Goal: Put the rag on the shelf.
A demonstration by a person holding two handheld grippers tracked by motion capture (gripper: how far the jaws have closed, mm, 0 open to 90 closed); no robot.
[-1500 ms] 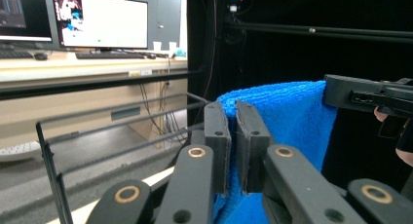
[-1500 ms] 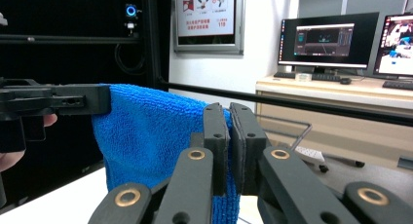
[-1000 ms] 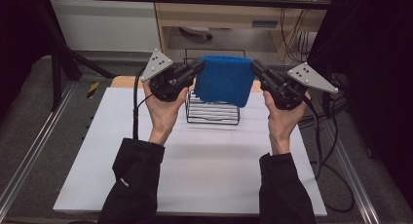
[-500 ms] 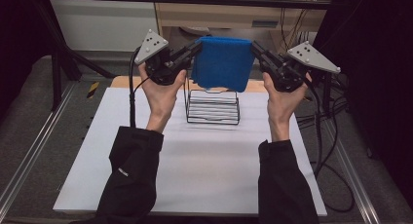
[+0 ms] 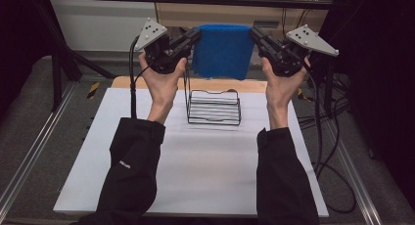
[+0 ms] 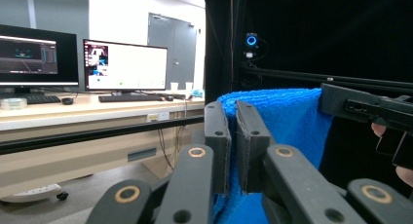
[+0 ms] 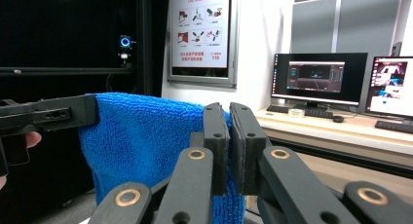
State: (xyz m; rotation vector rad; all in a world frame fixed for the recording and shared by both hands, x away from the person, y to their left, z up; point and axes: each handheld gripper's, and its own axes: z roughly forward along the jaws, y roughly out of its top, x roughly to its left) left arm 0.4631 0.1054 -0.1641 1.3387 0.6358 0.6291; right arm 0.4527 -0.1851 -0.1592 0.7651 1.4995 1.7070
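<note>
A blue towel [image 5: 223,50] hangs stretched in the air between my two grippers, well above the table. My left gripper [image 5: 197,35] is shut on the towel's upper left corner. My right gripper [image 5: 253,33] is shut on its upper right corner. In the left gripper view the jaws pinch the blue towel [image 6: 287,121] at my left gripper [image 6: 233,118]. In the right gripper view the towel [image 7: 141,141] drapes left from my right gripper [image 7: 229,118]. A black wire rack [image 5: 214,107] stands on the white table below the towel.
The white table top [image 5: 195,161] lies under the rack, with a wooden strip [image 5: 161,83] along its far edge. Metal rails [image 5: 29,156] run along both sides. Cables [image 5: 325,137] trail off the right. Monitors on desks [image 6: 124,65] stand in the background.
Both hands have risen, lifting the towel clear of the wire rack. The towel now hangs higher and is spread a little wider between the grippers.
</note>
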